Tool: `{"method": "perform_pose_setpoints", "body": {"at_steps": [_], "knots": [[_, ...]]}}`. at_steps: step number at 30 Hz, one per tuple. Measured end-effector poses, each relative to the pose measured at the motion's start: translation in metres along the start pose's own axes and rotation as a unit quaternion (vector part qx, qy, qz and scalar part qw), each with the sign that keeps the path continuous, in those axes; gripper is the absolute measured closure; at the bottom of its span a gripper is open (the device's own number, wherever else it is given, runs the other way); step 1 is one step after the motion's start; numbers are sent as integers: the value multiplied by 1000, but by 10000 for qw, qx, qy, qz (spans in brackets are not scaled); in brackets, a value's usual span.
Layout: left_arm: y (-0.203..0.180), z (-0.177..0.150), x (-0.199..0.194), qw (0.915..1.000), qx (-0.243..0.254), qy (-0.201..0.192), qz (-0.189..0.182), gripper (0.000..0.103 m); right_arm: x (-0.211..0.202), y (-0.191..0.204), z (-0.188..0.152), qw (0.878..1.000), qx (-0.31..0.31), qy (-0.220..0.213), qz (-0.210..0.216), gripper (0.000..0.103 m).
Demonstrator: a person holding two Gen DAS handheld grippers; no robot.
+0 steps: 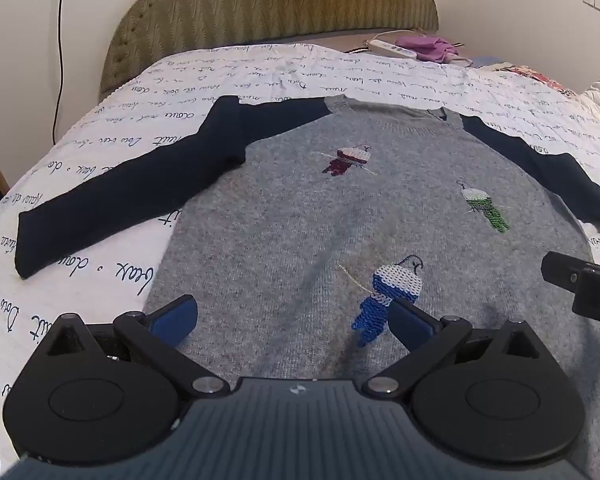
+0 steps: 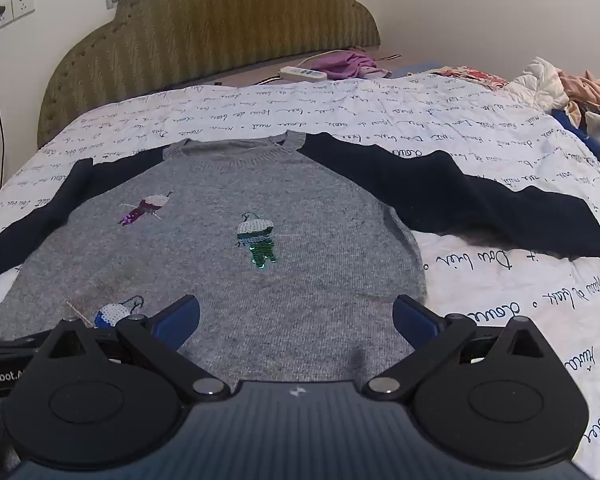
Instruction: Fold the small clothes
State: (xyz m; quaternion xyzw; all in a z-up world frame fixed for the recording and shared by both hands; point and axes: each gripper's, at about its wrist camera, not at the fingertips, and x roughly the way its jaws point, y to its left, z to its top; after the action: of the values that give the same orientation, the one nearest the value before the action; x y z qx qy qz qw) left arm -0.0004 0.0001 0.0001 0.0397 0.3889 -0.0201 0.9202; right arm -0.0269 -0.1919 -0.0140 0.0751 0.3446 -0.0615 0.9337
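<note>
A small grey knit sweater (image 1: 284, 224) with navy sleeves lies flat, front up, on the bed; it carries three sequin birds. Its left sleeve (image 1: 132, 184) stretches out to the left, and its right sleeve (image 2: 480, 204) stretches out to the right. My left gripper (image 1: 294, 320) is open and empty over the lower hem, left of centre. My right gripper (image 2: 296, 320) is open and empty over the lower hem, near the sweater's right edge. The sweater also fills the right wrist view (image 2: 228, 248). Part of the right gripper (image 1: 584, 284) shows at the left view's right edge.
The white bedcover (image 1: 100, 128) with script print spreads under the sweater. A green padded headboard (image 2: 204, 32) stands at the back. A white power strip (image 2: 302, 74) and purple cloth (image 2: 348, 64) lie by it. A heap of clothes (image 2: 580, 96) sits at the far right.
</note>
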Motion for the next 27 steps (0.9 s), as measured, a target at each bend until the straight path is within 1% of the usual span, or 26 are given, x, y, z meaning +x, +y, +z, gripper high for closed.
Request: {"method": "perform_pose_setpoints", "body": {"at_steps": [8, 9, 13, 14, 21, 27], "knots": [[-3, -2, -5, 10000, 29, -4, -81, 1, -3, -4, -2, 10000, 19, -9, 85, 0], [-3, -1, 2, 10000, 52, 14, 16, 1, -4, 0, -4, 10000, -61, -23, 64, 0], [-3, -2, 1, 10000, 21, 58, 13, 1, -2, -13, -4, 10000, -38, 18, 45, 0], [-3, -3, 0, 10000, 18, 57, 14, 1, 1, -5, -5, 10000, -86, 40, 8, 0], [-3, 0, 0, 10000, 21, 37, 50, 1, 1, -7, -5, 9999, -62, 61, -57, 0], [-4, 0, -1, 10000, 17, 38, 23, 1, 3, -7, -5, 9999, -58, 98, -29, 0]]}}
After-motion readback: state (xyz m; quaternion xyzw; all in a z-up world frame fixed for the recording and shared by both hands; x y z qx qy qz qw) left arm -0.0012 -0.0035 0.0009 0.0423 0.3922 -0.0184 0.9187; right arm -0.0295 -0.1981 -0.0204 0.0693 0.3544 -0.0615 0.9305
